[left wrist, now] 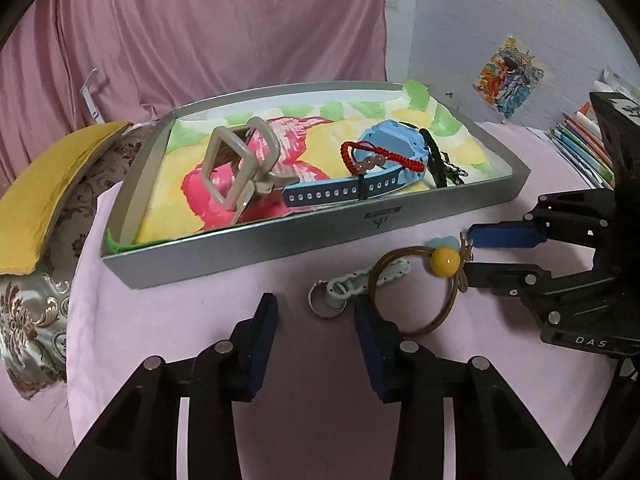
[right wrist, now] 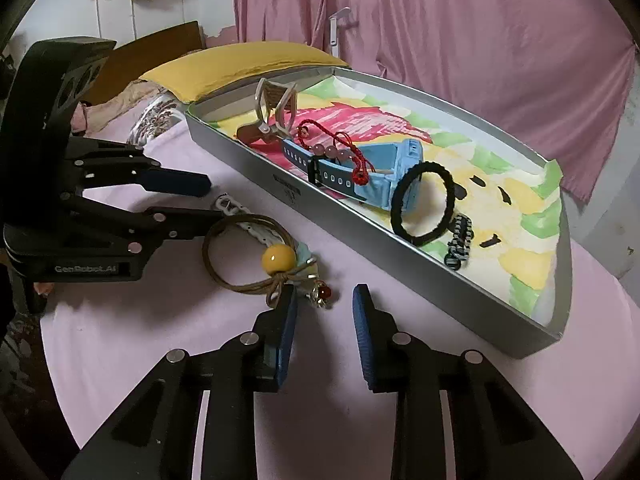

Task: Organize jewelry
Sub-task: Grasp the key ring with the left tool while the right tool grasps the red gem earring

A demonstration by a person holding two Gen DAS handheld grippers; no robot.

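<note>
Hair tie (right wrist: 248, 256) lies btwn our grippers; right gripper (right wrist: 324, 300) nearer its bow end, fingers spread; left gripper (left wrist: 316, 312) spread too.

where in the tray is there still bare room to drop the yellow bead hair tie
The bare patch is the tray's end beyond the black hair tie and striped braided charm, up to the green-edged corner. The middle is crowded: blue watch, red cord bracelet and beige hair clip sit close together. The yellow bead hair tie lies on the pink cloth.

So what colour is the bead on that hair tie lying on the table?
Yellow bead, on a brown hair tie; clearest in the right wrist view.
</note>
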